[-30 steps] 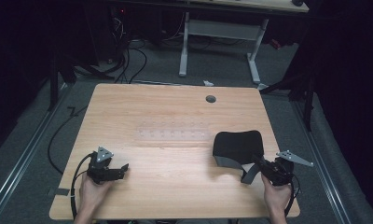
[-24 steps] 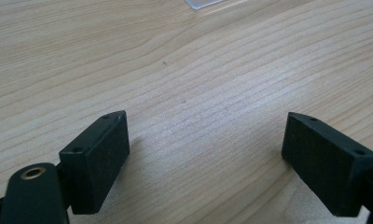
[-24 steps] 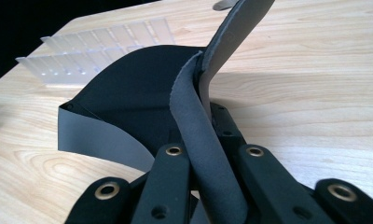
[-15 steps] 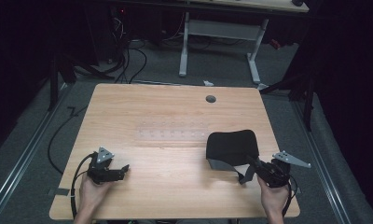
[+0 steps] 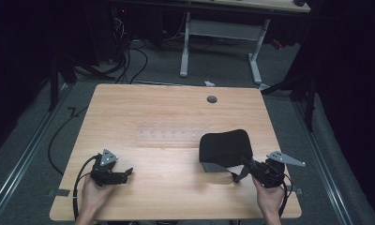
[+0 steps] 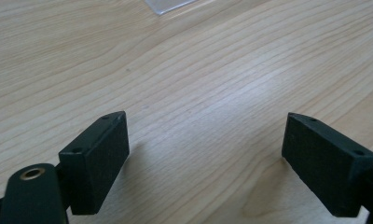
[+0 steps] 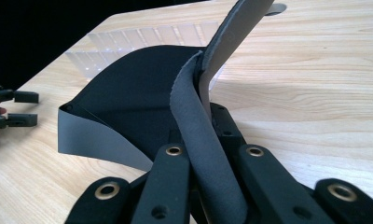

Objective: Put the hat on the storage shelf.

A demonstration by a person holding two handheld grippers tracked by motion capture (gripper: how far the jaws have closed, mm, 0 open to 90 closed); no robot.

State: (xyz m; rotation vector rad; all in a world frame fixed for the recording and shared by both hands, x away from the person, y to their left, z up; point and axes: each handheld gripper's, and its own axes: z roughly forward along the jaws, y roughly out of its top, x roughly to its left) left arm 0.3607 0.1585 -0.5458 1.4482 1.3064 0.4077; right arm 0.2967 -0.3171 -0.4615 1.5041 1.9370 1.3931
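A black flexible mat (image 5: 224,144) with a grey underside lies on the right part of the wooden table (image 5: 143,110), its near edge lifted and curled. My right gripper (image 5: 242,171) is shut on that near edge; in the right gripper view the mat (image 7: 138,88) folds up between the closed jaws (image 7: 207,122). My left gripper (image 5: 127,173) rests near the table's front left, open, with nothing between its pads (image 6: 100,154) and bare wood beneath it (image 6: 205,128).
A clear plastic compartment tray (image 5: 171,133) lies flat at the table's middle, just left of the mat. A round cable hole (image 5: 212,99) sits near the far edge. Dark floor, cables and a white desk frame (image 5: 185,42) lie beyond the table.
My right gripper has moved a little to the left with the mat's edge in it, and the mat has shifted left with it. The left gripper has stayed put.
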